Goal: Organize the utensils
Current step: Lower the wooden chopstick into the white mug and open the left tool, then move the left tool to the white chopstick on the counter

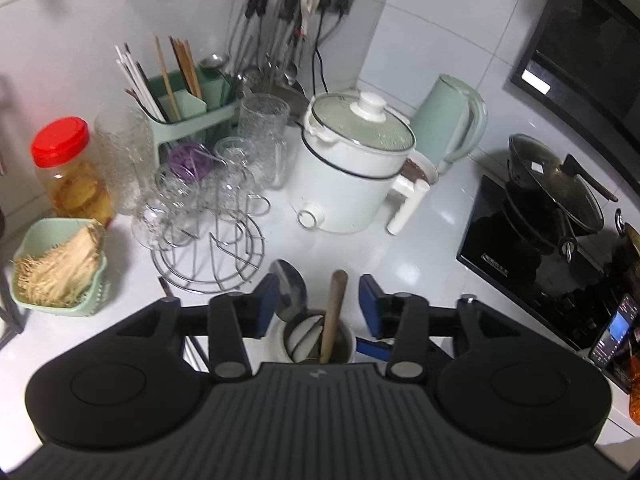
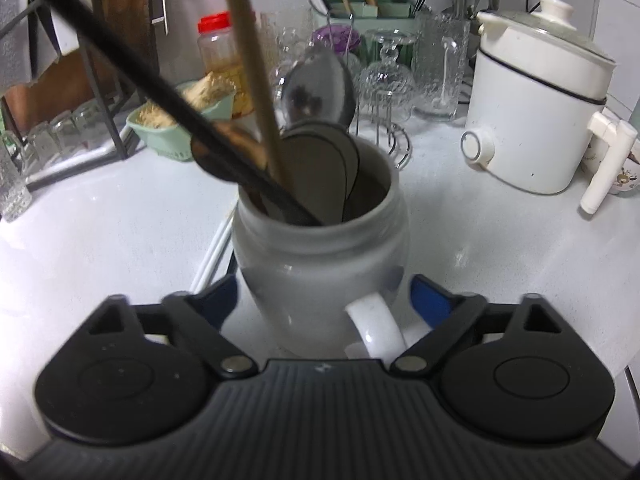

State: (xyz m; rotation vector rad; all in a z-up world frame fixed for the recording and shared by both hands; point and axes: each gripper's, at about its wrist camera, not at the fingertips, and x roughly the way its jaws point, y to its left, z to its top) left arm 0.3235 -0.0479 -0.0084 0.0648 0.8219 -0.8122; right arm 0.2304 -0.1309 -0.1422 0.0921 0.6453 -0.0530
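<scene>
Handles (image 2: 244,52) run out of frame above jug (image 2: 320,264); both hand-held grippers (image 1: 318,306) (image 2: 322,300) spread wide.

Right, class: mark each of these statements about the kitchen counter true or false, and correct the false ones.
1. The white jar holds a wooden handle and a metal spoon. True.
2. The jar with yellowish contents has a blue lid. False: its lid is red.
3. The left gripper has its jaws apart above the white jar. True.
4. The white cooker has no lid on. False: a glass lid with a white knob covers it.
5. The chopsticks stand in a green holder. True.
6. The right gripper is far from the white jar. False: its jaws flank the jar's base.
</scene>
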